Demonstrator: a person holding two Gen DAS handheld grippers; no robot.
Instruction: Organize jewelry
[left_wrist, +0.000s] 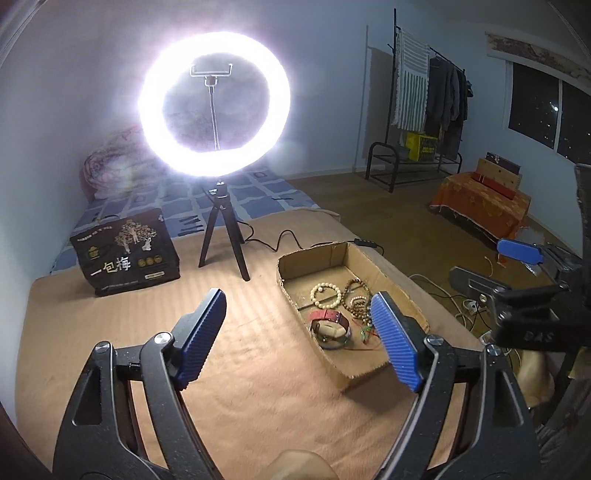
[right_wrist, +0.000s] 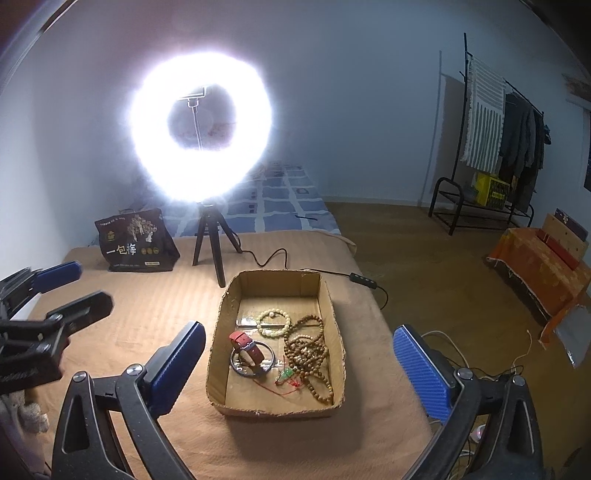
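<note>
A shallow cardboard tray (right_wrist: 218, 354) (left_wrist: 291, 266) sits on the tan blanket. In it lie a cream bead bracelet (right_wrist: 273, 323) (left_wrist: 325, 295), a long brown bead string (right_wrist: 308, 349) (left_wrist: 356, 299), a red-strap watch (right_wrist: 248, 349) (left_wrist: 328, 325), a silver bangle (right_wrist: 252, 363) and a small green pendant on red cord (right_wrist: 286, 376). My left gripper (left_wrist: 299, 332) is open and empty, left of and above the tray. My right gripper (right_wrist: 299, 365) is open and empty, straddling the tray from above. Each gripper shows at the other view's edge.
A lit ring light on a black tripod (right_wrist: 214, 240) stands behind the tray, its cable and switch (right_wrist: 364, 280) trailing right. A dark printed bag (right_wrist: 138, 240) stands at the back left. The bed edge drops to the floor on the right; a clothes rack (right_wrist: 487, 155) stands beyond.
</note>
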